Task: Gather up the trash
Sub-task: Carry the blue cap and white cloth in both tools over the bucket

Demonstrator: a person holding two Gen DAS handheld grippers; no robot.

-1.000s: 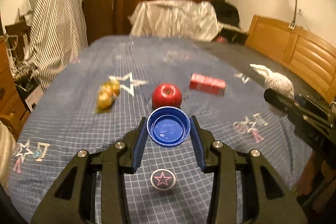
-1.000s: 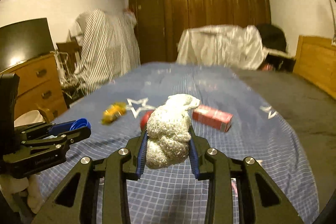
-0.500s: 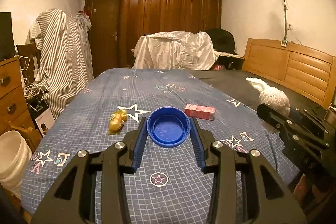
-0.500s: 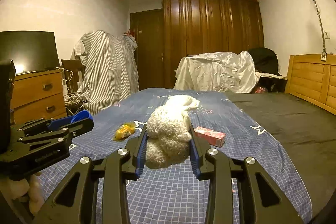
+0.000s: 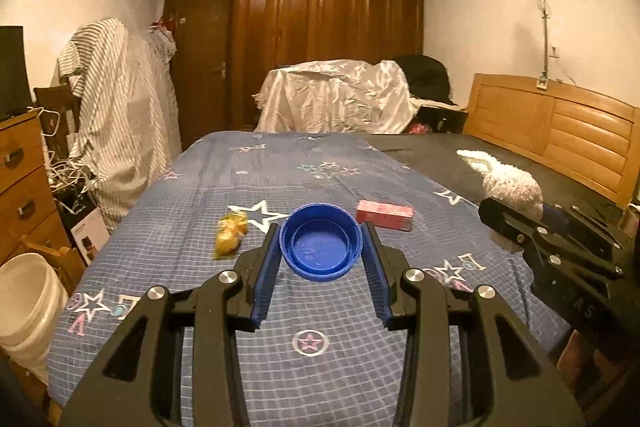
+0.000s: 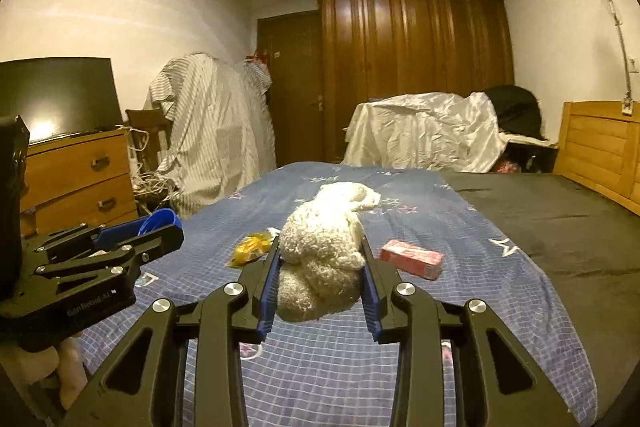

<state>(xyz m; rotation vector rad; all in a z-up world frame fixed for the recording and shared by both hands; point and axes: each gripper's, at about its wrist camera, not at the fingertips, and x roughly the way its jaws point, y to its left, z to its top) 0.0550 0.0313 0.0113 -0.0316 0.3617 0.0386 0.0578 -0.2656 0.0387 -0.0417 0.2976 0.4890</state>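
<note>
A blue bottle cap (image 5: 321,247), its hollow side facing the camera, sits pinched between the blue pads of the left tool (image 5: 321,254), which is closed onto its rim and holds it in the air above the bed (image 5: 280,367). A crumpled white fluffy wad (image 6: 324,251) is squeezed the same way in the right tool (image 6: 320,281), the jaws pressed in against both its sides, also off the blue checked bedspread. Beyond the left tool's tips and a little to its left lies a yellow wrapper (image 5: 230,237) on the spread; beyond and to its right lies a red carton (image 5: 385,215). Both also show past the right tool, one either side of the wad. Far to the left tool's left, beside the bed, stands a white bucket (image 5: 24,307).
</note>
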